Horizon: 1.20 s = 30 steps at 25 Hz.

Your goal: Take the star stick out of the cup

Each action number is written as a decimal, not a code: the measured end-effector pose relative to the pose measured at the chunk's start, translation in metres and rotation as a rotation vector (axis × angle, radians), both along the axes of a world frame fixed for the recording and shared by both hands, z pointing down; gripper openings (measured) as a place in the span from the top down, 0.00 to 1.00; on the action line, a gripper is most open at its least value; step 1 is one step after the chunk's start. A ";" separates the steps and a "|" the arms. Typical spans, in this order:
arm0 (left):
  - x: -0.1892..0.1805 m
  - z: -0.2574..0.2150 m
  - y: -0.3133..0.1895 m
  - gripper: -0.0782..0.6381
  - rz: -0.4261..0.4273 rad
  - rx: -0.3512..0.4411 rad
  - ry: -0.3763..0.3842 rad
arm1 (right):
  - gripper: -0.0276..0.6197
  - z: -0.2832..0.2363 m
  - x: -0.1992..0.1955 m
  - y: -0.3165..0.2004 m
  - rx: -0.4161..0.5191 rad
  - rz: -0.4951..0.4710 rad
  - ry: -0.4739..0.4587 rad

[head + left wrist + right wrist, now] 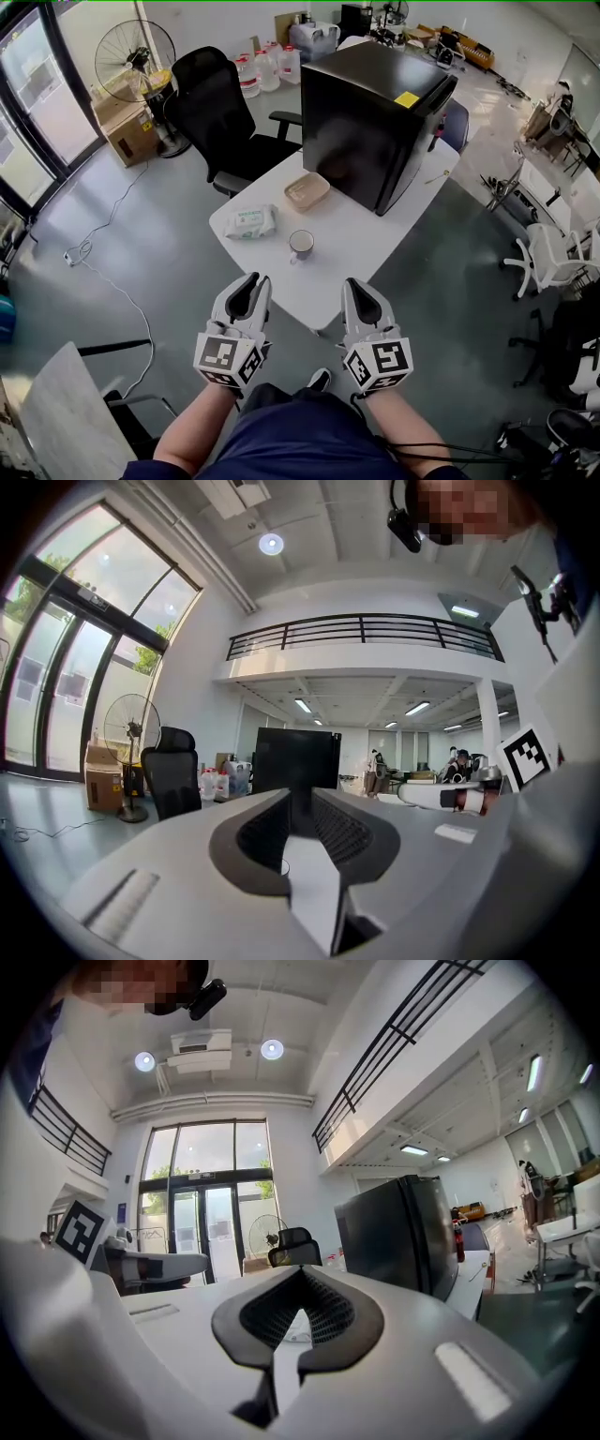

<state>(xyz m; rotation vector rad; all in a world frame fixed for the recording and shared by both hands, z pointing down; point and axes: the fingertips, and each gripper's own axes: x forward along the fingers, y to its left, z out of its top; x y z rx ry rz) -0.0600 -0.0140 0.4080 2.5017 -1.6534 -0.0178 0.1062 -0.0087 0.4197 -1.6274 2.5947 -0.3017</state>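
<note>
A small white cup (301, 245) with a dark inside stands near the front of the white table (361, 239). I cannot make out a star stick in it at this distance. My left gripper (251, 279) hovers just short of the table's front edge, left of the cup, its jaws a narrow gap apart with nothing between them. My right gripper (357, 284) hangs level with it to the cup's right, jaw tips meeting and empty. In the left gripper view the left gripper (300, 794) frames the fridge; in the right gripper view the right gripper (298, 1271) is closed at the tips.
A black mini fridge (375, 122) fills the table's far half. A tan tray (307, 191) and a pack of wipes (250, 221) lie behind and left of the cup. A black office chair (220, 112) stands beyond the table, a fan (136, 61) farther left.
</note>
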 end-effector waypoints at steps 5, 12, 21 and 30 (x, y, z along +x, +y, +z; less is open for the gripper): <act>0.005 0.002 -0.016 0.79 -0.025 -0.009 -0.012 | 0.95 0.007 0.010 -0.017 -0.019 -0.016 -0.013; 0.004 0.017 -0.052 0.79 -0.023 -0.036 -0.023 | 0.95 0.013 0.022 -0.046 -0.035 0.010 -0.022; -0.005 0.062 -0.126 0.79 0.064 -0.118 -0.038 | 0.95 0.031 0.024 -0.093 -0.083 0.110 0.005; -0.011 0.145 -0.181 0.79 0.271 -0.352 -0.030 | 0.95 0.044 0.002 -0.133 -0.126 0.206 0.040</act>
